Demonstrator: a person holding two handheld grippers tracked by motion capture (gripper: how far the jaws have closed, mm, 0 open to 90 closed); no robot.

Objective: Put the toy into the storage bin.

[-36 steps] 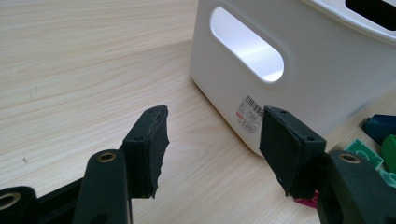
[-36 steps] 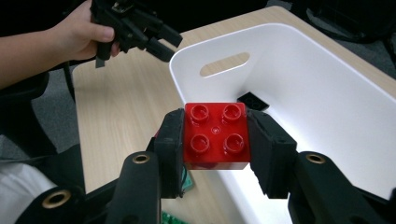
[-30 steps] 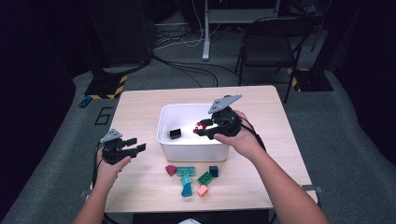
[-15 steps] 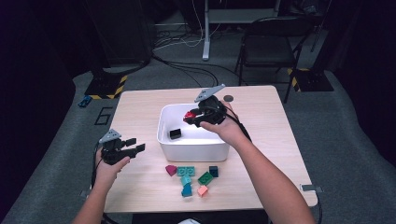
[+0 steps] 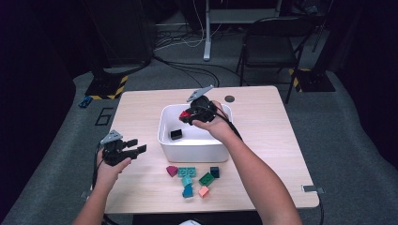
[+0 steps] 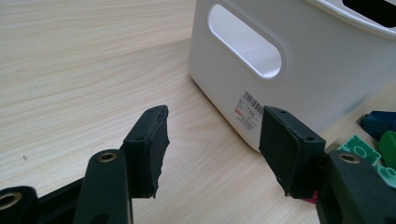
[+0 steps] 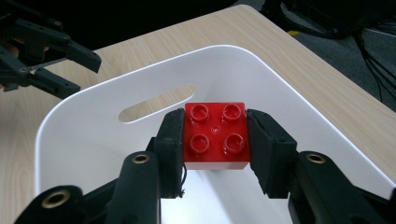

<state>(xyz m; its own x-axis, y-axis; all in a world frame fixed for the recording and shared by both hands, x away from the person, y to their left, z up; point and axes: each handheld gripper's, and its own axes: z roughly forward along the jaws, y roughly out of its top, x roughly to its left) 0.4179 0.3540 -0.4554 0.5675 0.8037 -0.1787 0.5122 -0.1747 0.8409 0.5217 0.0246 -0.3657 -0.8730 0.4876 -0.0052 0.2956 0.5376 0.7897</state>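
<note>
R gripper: pinched red brick above bin, at its 12 o'clock, ready to drop.
L gripper: jaws spread, empty, idling at bin's 9 o'clock.

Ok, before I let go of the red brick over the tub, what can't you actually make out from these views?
- Tub floor under the red brick: in the right gripper view the brick and the right gripper cover it.
- Near part of the white tub interior: in the high view its front wall hides it.
- Label on the tub: too small to read in the left gripper view.
- Loose bricks: cut off by the left gripper view's right edge.
</note>
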